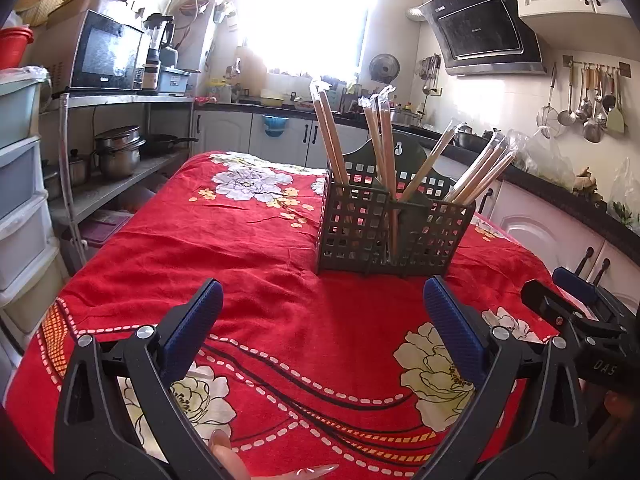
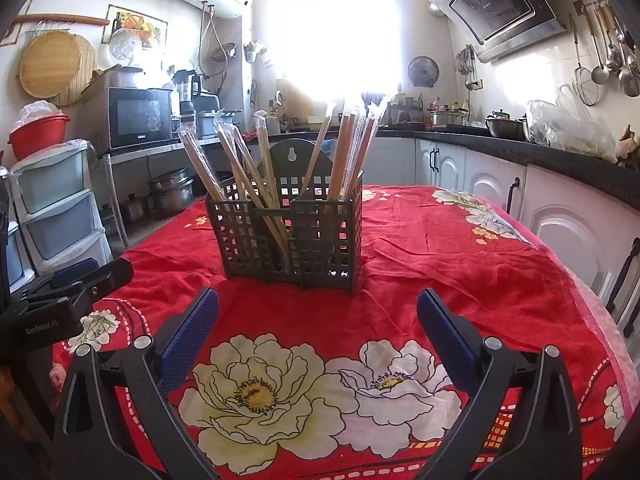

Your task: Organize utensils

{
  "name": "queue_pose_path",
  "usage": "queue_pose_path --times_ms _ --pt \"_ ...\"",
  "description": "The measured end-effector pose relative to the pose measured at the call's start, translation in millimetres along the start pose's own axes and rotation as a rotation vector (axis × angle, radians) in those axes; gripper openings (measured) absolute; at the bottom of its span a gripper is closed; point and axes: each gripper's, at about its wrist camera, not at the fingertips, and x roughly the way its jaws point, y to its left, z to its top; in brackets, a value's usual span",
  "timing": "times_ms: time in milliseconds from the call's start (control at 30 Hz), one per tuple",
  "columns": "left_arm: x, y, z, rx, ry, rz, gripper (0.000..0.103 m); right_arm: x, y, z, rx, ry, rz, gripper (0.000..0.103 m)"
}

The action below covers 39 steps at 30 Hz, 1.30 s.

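Observation:
A dark grey perforated utensil holder stands upright on the red floral tablecloth. Several plastic-wrapped wooden chopstick pairs lean out of its compartments. My left gripper is open, a little in front of the holder, with nothing between its blue pads. My right gripper is open too, just short of the holder and also holding nothing. Each gripper shows at the edge of the other's view: the right gripper low on the right, the left gripper low on the left.
A metal shelf with a microwave and pots stands left of the table, with plastic drawers nearer. Counter and white cabinets run along the right, ladles hanging above. Fingertips show under the left gripper.

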Motion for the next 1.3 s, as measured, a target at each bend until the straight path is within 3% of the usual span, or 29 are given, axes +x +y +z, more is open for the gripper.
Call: queue_pose_path --times_ms 1300 --pt "-2.7 -1.8 -0.5 0.002 -0.010 -0.001 0.092 -2.0 -0.6 0.2 0.011 -0.006 -0.002 0.097"
